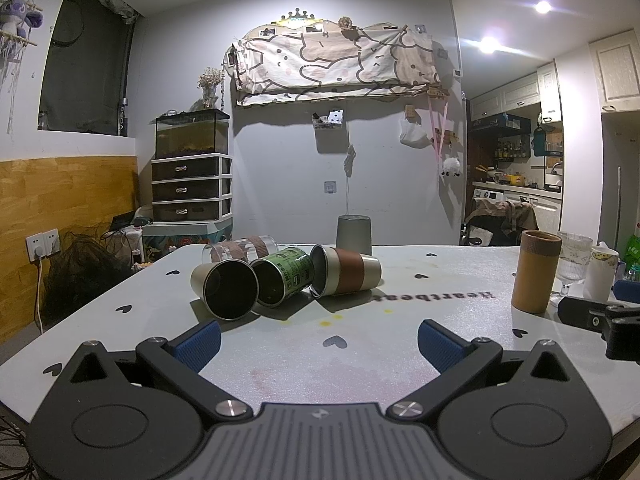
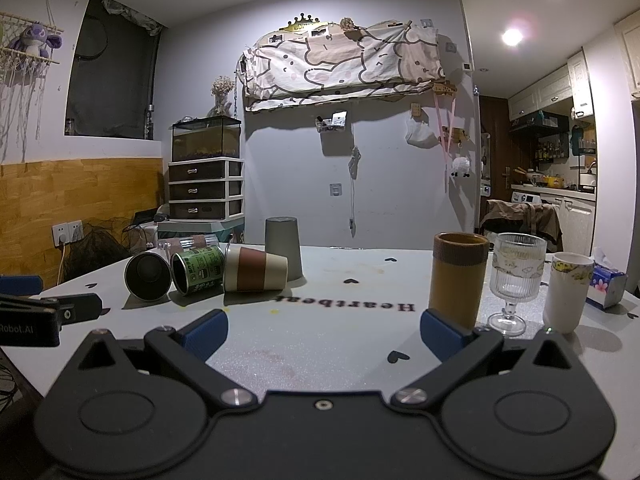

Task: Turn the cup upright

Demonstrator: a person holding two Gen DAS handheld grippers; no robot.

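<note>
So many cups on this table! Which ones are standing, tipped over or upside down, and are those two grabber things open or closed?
Steel cup with dark inside: on its side.
Green printed can-like cup: on its side.
Brown-banded cream cup: on its side.
Clear glass with brown sleeve: on its side.
Grey tumbler: upside down.
Tan cylindrical cup: upright.
Ribbed stemmed glass: upright.
White mug: upright.
Left tool: open.
Right tool: open.

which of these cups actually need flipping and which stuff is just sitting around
Job:
- steel cup, on its side
- green cup, on its side
- brown-banded cup, on its side
- clear cup, on its side
- grey cup, upside down

Just there:
- tan tumbler, upright
- stemmed glass
- white cup
- tissue pack
</note>
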